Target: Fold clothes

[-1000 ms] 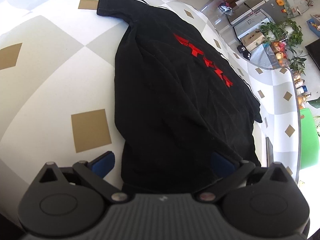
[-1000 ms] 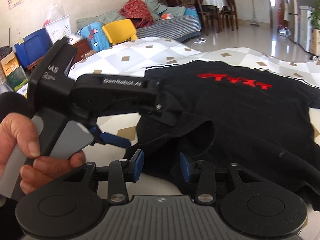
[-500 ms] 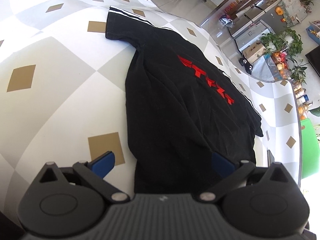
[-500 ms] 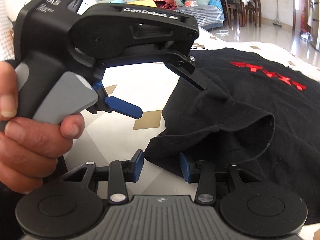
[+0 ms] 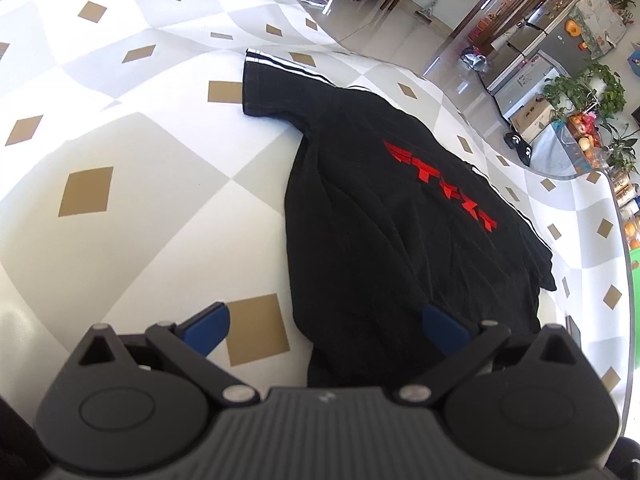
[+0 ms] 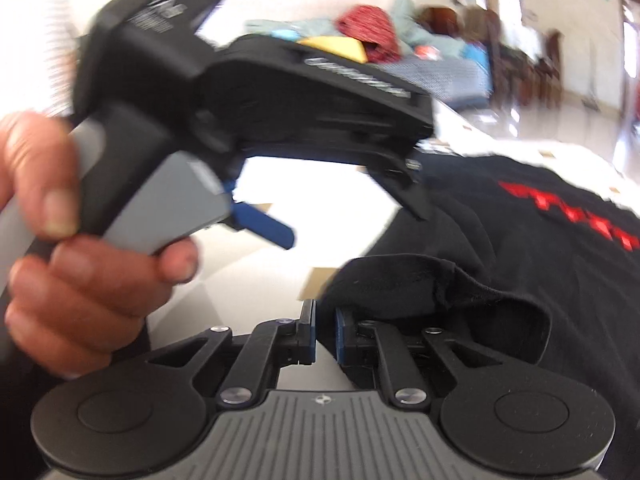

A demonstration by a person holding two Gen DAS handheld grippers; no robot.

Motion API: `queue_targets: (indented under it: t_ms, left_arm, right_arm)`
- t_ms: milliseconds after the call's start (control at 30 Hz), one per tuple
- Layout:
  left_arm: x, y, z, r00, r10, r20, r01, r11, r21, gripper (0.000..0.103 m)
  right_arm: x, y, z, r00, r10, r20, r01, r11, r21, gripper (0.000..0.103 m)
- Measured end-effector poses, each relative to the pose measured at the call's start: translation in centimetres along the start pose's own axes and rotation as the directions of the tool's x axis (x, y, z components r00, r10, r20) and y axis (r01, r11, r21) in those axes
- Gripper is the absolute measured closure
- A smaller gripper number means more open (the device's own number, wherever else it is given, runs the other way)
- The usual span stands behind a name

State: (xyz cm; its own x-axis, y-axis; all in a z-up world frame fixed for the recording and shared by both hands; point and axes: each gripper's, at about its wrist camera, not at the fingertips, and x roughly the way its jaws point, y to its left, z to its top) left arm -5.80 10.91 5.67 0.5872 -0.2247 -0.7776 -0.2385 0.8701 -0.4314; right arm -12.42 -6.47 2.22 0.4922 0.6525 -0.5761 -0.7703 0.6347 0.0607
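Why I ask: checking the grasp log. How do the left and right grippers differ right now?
The left gripper stands wide open; the right gripper is nearly shut. The left grips nothing, one finger over the black T-shirt; whether the right pinches the hem is unclear. Both have blue pads and hover at the shirt's near edge.

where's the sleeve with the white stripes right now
In the left wrist view, the striped sleeve lies flat on the checkered table, at the far left end of the black T-shirt, well beyond the left tool.

A home: sofa (image 6: 436, 68), dining chairs (image 6: 532, 68), fridge (image 5: 560, 40), houseplants (image 5: 588, 92)
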Motion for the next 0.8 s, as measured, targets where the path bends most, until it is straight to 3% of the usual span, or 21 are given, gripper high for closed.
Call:
queue_targets:
  t_ms: [133,233,300,533,800]
  left_arm:
    - [-1.5,-1.1,0.0,1.0,-0.002,0.006,0.001,0.997,0.081,0.0]
    - [-2.0,-1.5,-0.4,1.0,0.014,0.008,-0.015,0.993,0.117,0.0]
    - [-2.2,-1.4,-0.8,1.0,0.027,0.001,-0.027,0.992,0.124,0.0]
    - [-3.0,-0.8,-1.6,0.999,0.035,0.011,-0.036,0.988,0.149,0.0]
    - [-3.8,-2.4,-3.1,0.998,0.051,0.048,-0.063,0.954,0.292,0.0]
  right_arm:
    - [0.6,1.9,-0.7,0.999,0.027,-0.025,-0.03,0.988,-0.153,0.093]
    - [1.0,2.2,-1.1,0.995,0.059,-0.078,-0.071,0.984,-0.161,0.092]
    - [1.0,2.3,-1.2,0.994,0.051,-0.098,-0.066,0.985,-0.157,0.087]
    - [-0.5,0.2,-0.9,0.992,-0.057,-0.115,0.049,0.996,-0.07,0.079]
    - [-3.1,-2.6,-0.2,0.983,-0.123,-0.139,0.133,0.989,0.06,0.074]
